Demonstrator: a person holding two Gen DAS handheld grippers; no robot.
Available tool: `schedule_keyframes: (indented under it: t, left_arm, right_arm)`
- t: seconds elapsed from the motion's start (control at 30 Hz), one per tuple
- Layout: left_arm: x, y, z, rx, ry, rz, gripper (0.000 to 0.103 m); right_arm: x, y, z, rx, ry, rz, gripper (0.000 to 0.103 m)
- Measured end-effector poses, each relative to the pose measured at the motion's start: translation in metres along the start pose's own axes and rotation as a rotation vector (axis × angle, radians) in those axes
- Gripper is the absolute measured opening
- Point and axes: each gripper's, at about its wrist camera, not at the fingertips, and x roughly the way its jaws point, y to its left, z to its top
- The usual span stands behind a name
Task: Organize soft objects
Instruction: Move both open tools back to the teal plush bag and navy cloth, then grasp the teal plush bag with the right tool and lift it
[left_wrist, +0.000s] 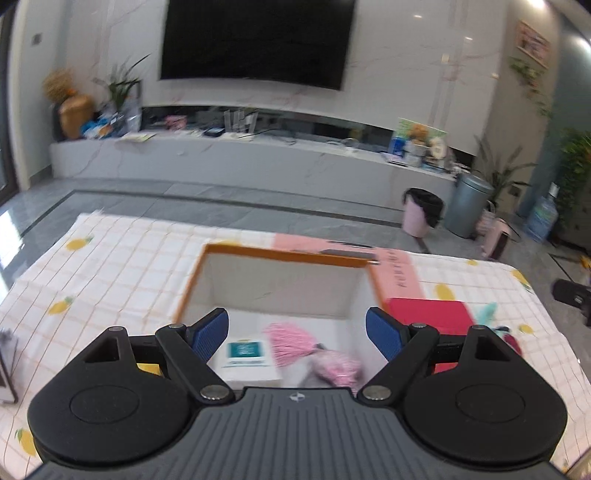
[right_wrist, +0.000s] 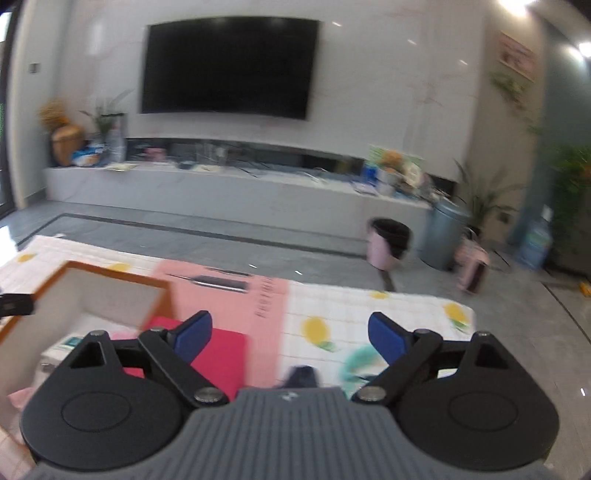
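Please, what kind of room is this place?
Most likely a home living room. A big television hangs on the wall over a long low cabinet, potted plants stand nearby, and a table with a lemon-print cloth holds a storage box.

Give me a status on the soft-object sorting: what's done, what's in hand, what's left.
Done: a pink fringed item and a white packet already lie in the orange-rimmed box.
In hand: nothing; the left gripper and the right gripper are both open and empty.
Left: a teal item and a dark blue item, both blurred, still lie on the lemon-print cloth.
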Motion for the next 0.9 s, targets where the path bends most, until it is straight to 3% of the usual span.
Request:
schedule_keyframes:
  t: [0.17,0.47,0.57,0.67,0.9]
  left_arm:
    - [0.002,-0.053,0.002,0.120,-0.004,-0.045,0.099]
    - [0.023,-0.138,-0.028,0.298,0.040,-0.141,0.099]
    - [0.031,-0.155,-0.039,0.315,0.066,-0.162,0.099]
    - [0.035,-0.162,-0.053,0.333,0.067,-0.173,0.099]
    - [0.045,-0.159,-0.067,0.323,0.098,-0.181,0.099]
  right_arm:
    - [0.019,-0.033,-0.007,0.036,0.078,-0.042,0.094]
    - [0.085,-0.089,-0.042,0.169,0.292,0.006,0.094]
    - [0.126,-0.108,-0.067,0.302,0.375,0.052,0.094]
    - [0.155,-0.118,-0.090,0.424,0.415,0.019,0.094]
    - [0.181,-0.115,-0.107,0.468,0.452,0.008,0.097]
